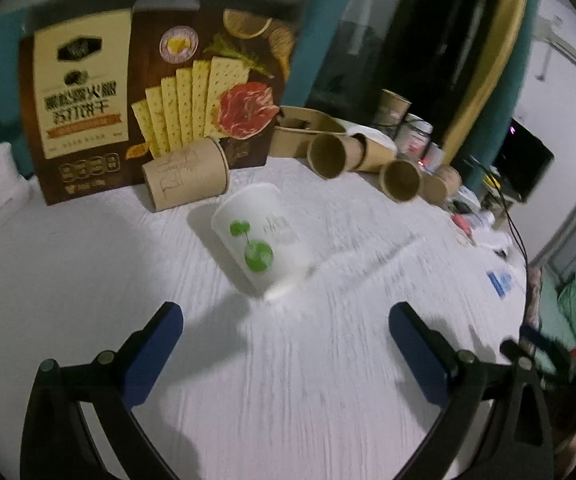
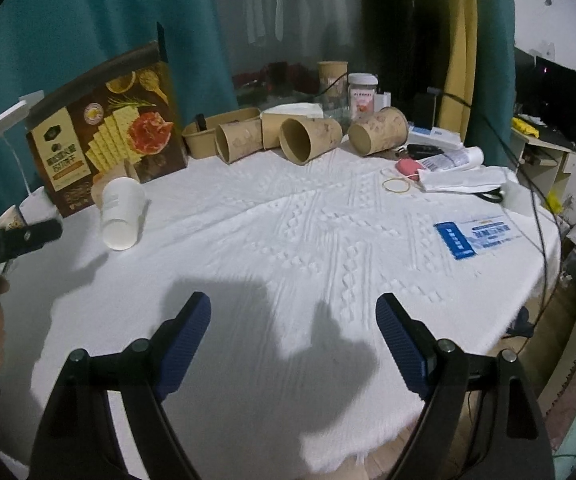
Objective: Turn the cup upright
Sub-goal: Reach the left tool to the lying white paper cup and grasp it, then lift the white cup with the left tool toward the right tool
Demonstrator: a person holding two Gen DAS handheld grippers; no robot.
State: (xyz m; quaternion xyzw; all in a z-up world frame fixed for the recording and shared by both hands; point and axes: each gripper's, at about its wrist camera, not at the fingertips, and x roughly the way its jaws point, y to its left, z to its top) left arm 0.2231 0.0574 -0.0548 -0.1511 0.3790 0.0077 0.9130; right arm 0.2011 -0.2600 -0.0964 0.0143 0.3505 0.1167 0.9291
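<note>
A white paper cup (image 1: pixel 263 236) with green print lies tipped on the white tablecloth, its wider rim end toward my left gripper. It also shows in the right wrist view (image 2: pixel 121 212) at the far left, in front of the cracker box. My left gripper (image 1: pixel 285 330) is open and empty, a short way in front of the cup, not touching it. My right gripper (image 2: pixel 292 322) is open and empty over the cloth near the table's front edge, far from the cup.
A cracker box (image 1: pixel 155 92) stands behind the cup, with a brown paper cup (image 1: pixel 187 178) lying against it. Several brown cups (image 2: pixel 308 138) and a paper bowl (image 2: pixel 211 132) lie at the back. Papers, a rubber band (image 2: pixel 396 185), a blue card (image 2: pixel 476 234) and cables lie at the right.
</note>
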